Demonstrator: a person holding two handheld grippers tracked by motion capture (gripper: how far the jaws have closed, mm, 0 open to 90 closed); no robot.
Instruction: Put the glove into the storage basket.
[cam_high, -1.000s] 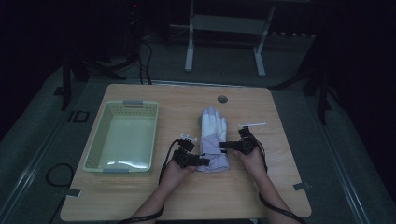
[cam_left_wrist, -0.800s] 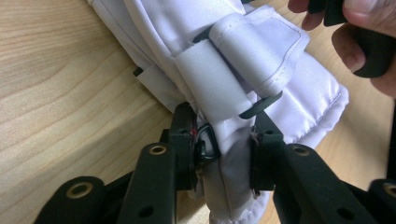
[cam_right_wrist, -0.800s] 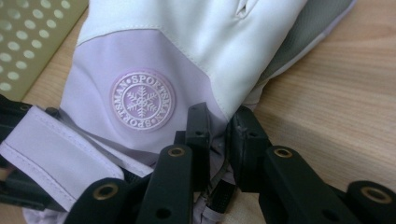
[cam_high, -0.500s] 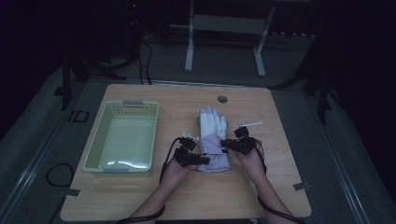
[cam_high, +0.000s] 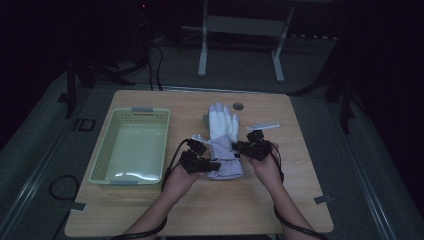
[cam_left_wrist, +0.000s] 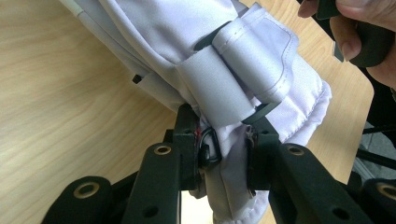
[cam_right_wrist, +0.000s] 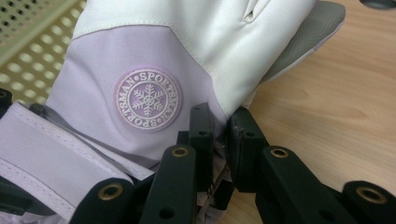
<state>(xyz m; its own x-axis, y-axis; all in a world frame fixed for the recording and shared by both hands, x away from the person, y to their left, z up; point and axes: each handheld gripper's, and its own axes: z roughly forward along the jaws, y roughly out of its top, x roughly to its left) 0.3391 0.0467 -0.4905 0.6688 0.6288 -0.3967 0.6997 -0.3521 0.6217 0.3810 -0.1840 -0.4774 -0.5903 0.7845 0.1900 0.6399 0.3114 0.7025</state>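
Note:
A white and lilac ski glove (cam_high: 223, 137) lies mid-table, fingers pointing away from the person, its cuff end raised a little. It bears a round snowflake badge (cam_right_wrist: 147, 99) and a wrist strap (cam_left_wrist: 219, 77). My left gripper (cam_high: 214, 164) is shut on the cuff's left edge; in the left gripper view the fabric and a small buckle (cam_left_wrist: 208, 147) are pinched between the jaws (cam_left_wrist: 224, 149). My right gripper (cam_high: 237, 146) is shut on the glove's right edge, near the badge; its jaws (cam_right_wrist: 219, 140) clamp a thin fold of fabric.
A pale green plastic basket (cam_high: 132, 145) stands at the table's left, with nothing in it. A small white stick-like item (cam_high: 263, 126) lies right of the glove. A round grommet (cam_high: 238, 106) sits near the far edge. Cables trail from both grippers toward the person.
Both grippers have closed onto the glove's cuff end and risen a little, lifting that end off the table. The glove's fingers still rest on the wood.

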